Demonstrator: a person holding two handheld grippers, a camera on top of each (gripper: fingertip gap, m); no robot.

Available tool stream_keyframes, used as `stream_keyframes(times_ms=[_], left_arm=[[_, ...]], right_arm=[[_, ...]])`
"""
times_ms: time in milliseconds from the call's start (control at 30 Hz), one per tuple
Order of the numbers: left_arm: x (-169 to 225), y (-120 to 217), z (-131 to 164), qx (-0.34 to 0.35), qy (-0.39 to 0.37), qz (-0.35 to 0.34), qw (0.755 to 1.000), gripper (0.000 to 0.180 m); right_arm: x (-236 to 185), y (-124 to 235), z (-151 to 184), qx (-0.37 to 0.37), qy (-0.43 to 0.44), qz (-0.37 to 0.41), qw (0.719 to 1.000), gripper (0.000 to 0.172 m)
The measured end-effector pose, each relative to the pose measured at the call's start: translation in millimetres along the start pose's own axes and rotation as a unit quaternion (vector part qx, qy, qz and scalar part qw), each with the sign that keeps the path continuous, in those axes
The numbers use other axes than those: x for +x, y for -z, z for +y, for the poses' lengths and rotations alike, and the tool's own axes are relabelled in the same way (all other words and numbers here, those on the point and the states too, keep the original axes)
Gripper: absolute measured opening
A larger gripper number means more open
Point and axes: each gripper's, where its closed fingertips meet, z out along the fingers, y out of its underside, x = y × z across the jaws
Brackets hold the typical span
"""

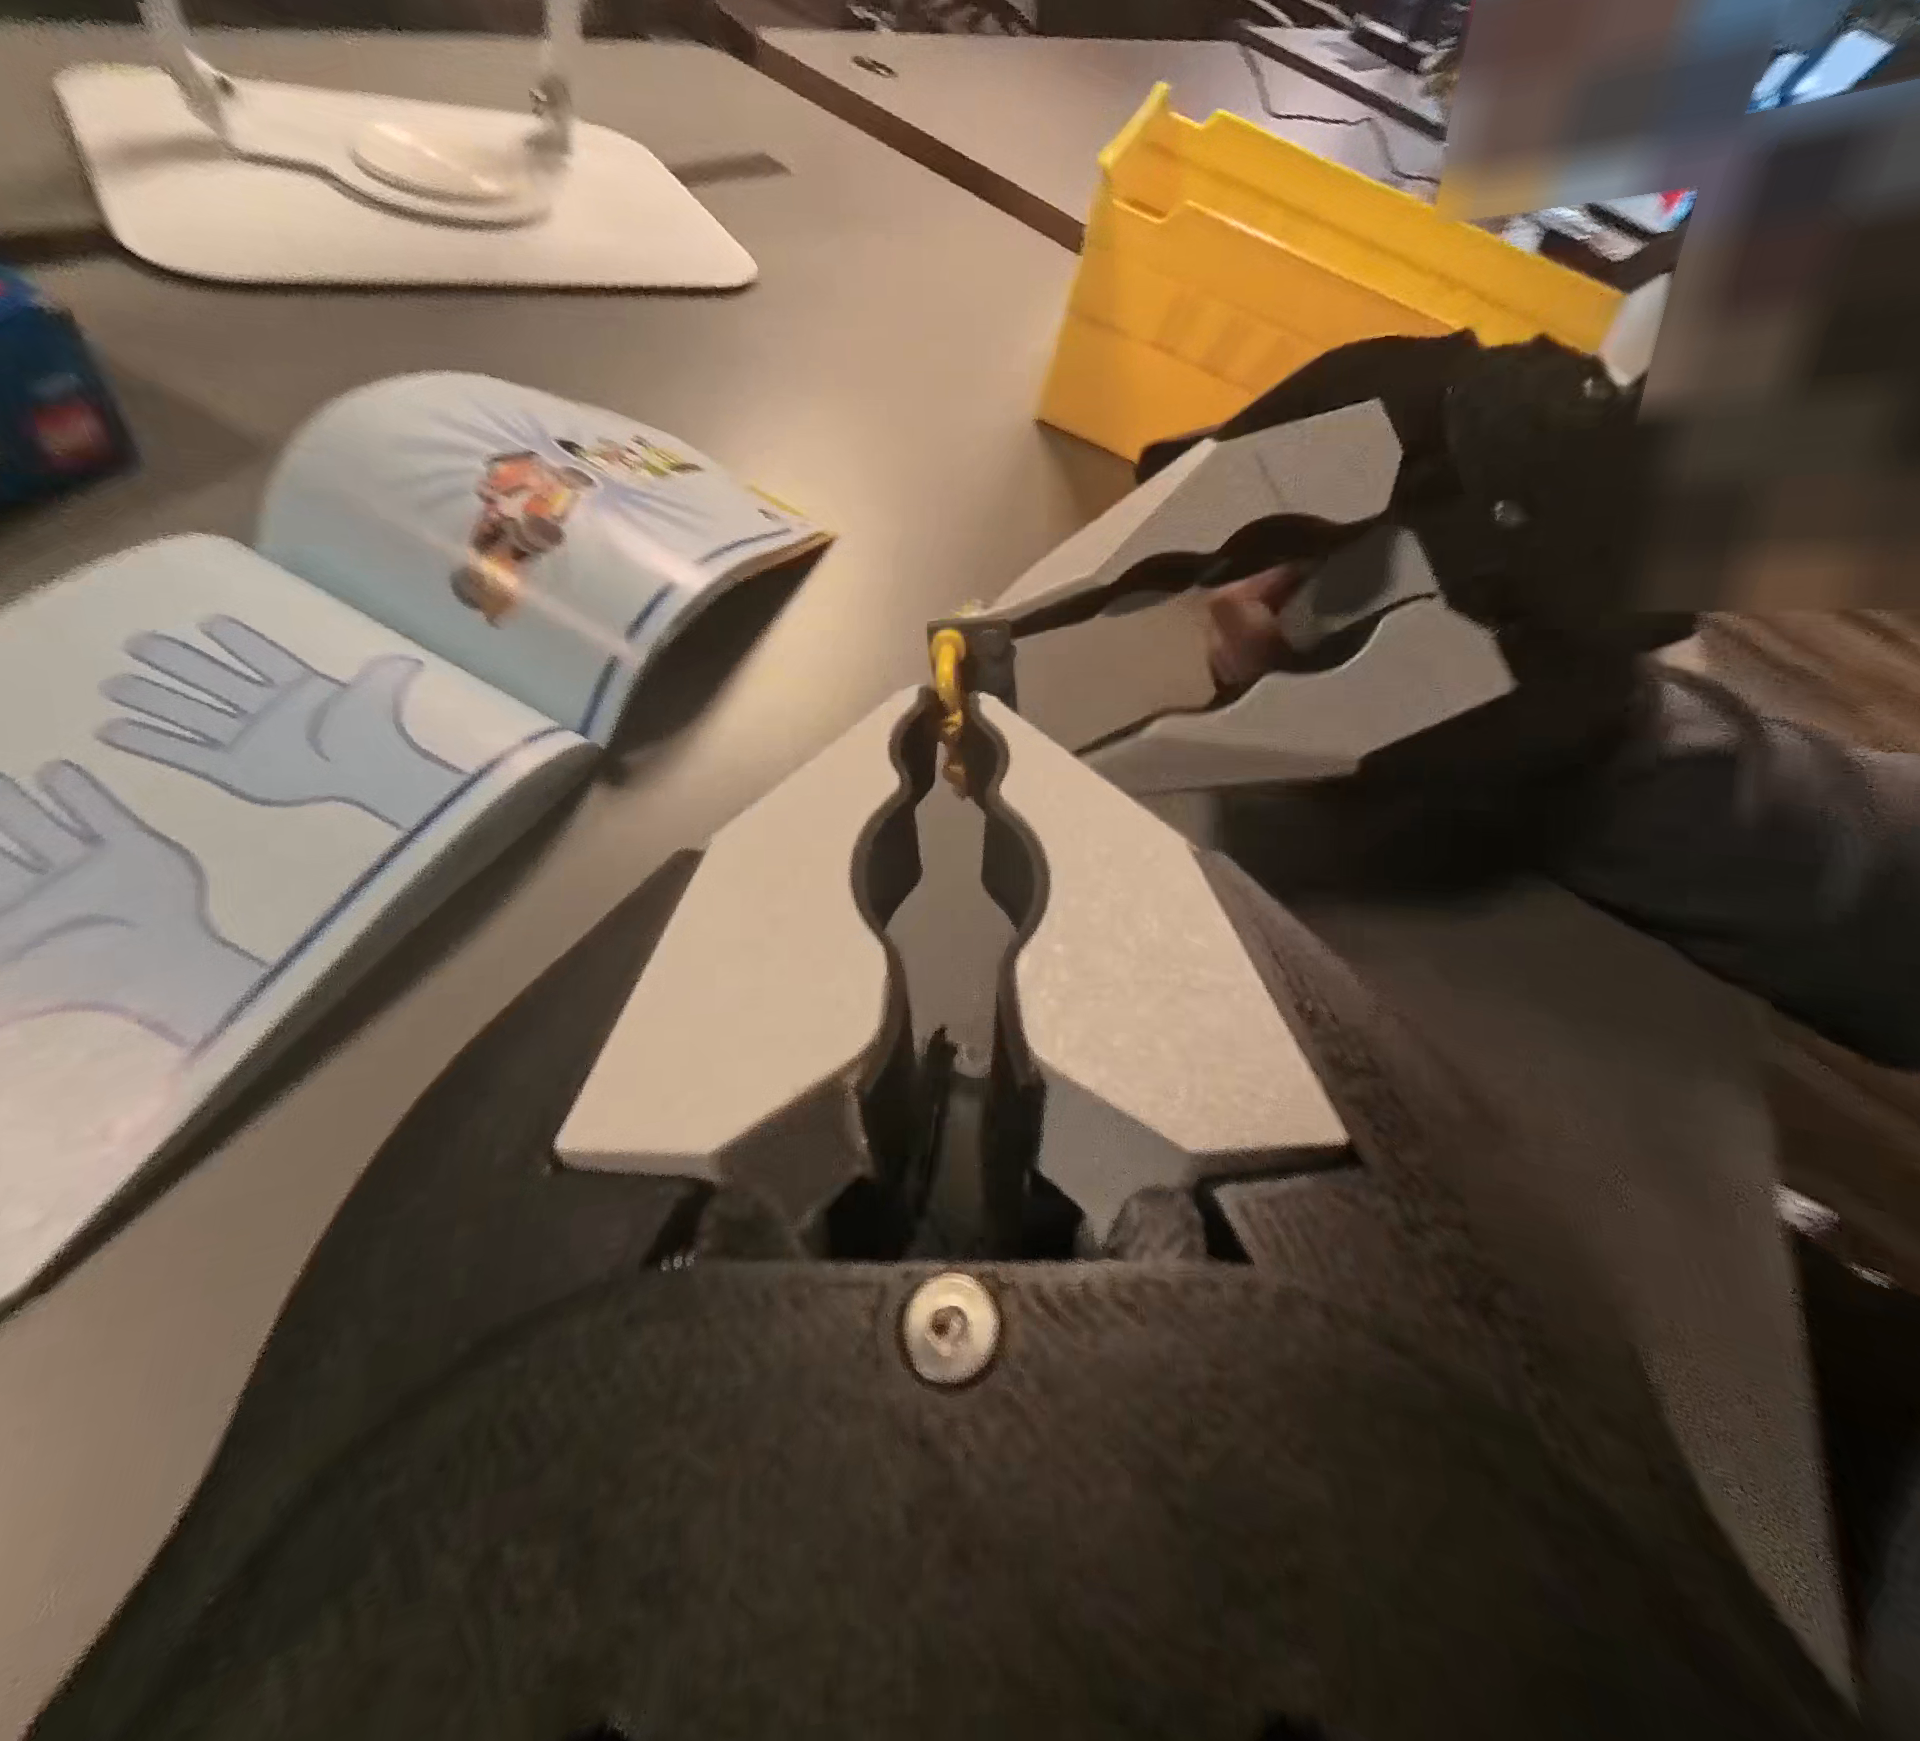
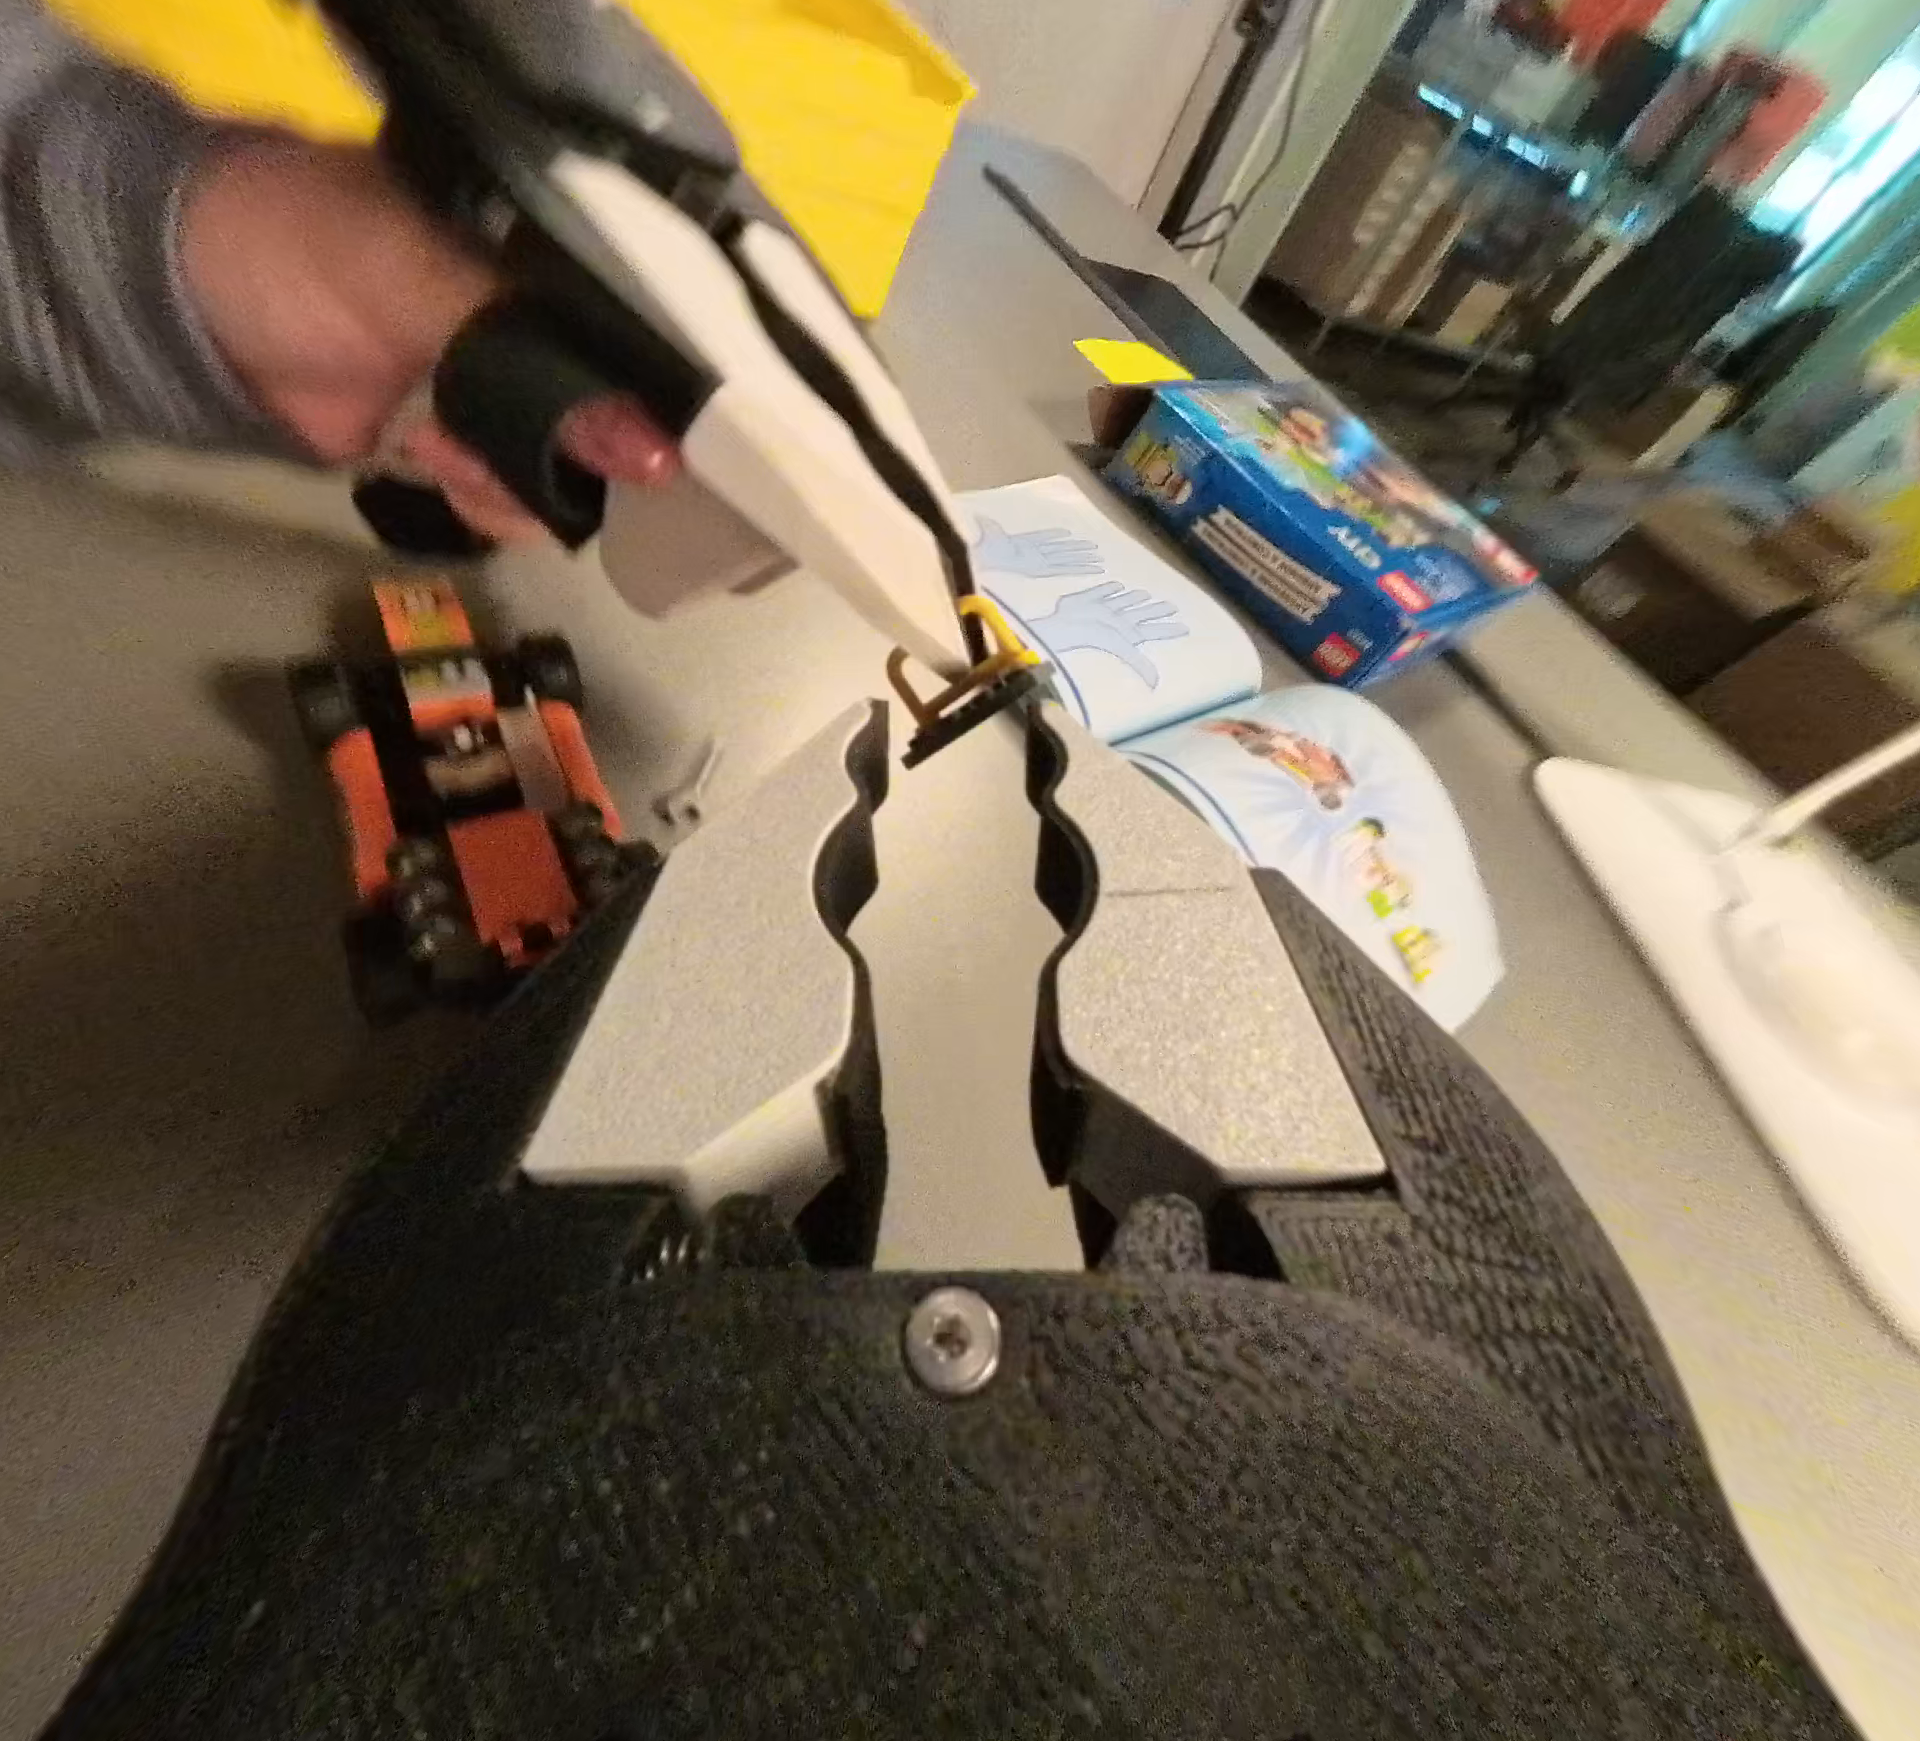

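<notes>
While the left gripper (image 1: 951,704) reaches forward and slightly up over the grey table (image 1: 883,403) in the left wrist view, its two fingers meet at the tips, pinched on a small yellow roll-bar piece (image 1: 948,668) whose loop pokes out just past them. The right gripper (image 1: 971,642) comes in from the right, held by a hand (image 1: 1252,626) in a dark sleeve, its tips at a small dark grey plate (image 1: 987,647) joined to that yellow piece. Left of the grippers an open instruction booklet (image 1: 312,704) lies flat, a yellow bin (image 1: 1247,309) stands behind, a white lamp base (image 1: 395,174) sits farther back, and bare tabletop lies between them. In the right wrist view, the right gripper (image 2: 961,725) points forward with its fingers a moderate way apart, the dark plate (image 2: 971,720) slanting across the gap from the right fingertip; whether the left pad presses on it cannot be told. The left gripper (image 2: 977,642) descends from the upper left, gripped by a hand (image 2: 343,341), tips closed on the yellow bar (image 2: 987,642). An orange toy car (image 2: 457,787) stands on the left, the booklet (image 2: 1299,798) and a blue toy box (image 2: 1320,528) on the right, and the yellow bin (image 2: 810,81) behind.
</notes>
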Motion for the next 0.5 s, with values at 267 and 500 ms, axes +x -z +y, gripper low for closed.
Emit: stream_keyframes(times_ms=[267,500], left_arm=[[2.3,-2.8,-10.0,0.035,-0.056,-0.039,0.997,0.003],[3.3,-5.8,-9.8,0.022,-0.106,-0.078,0.991,0.003]], right_arm=[[9.2,0.5,-1.8,0.044,-0.261,-0.062,0.962,0.01],[17.2,1.1,-1.6,0.038,-0.258,-0.022,0.965,0.002]])
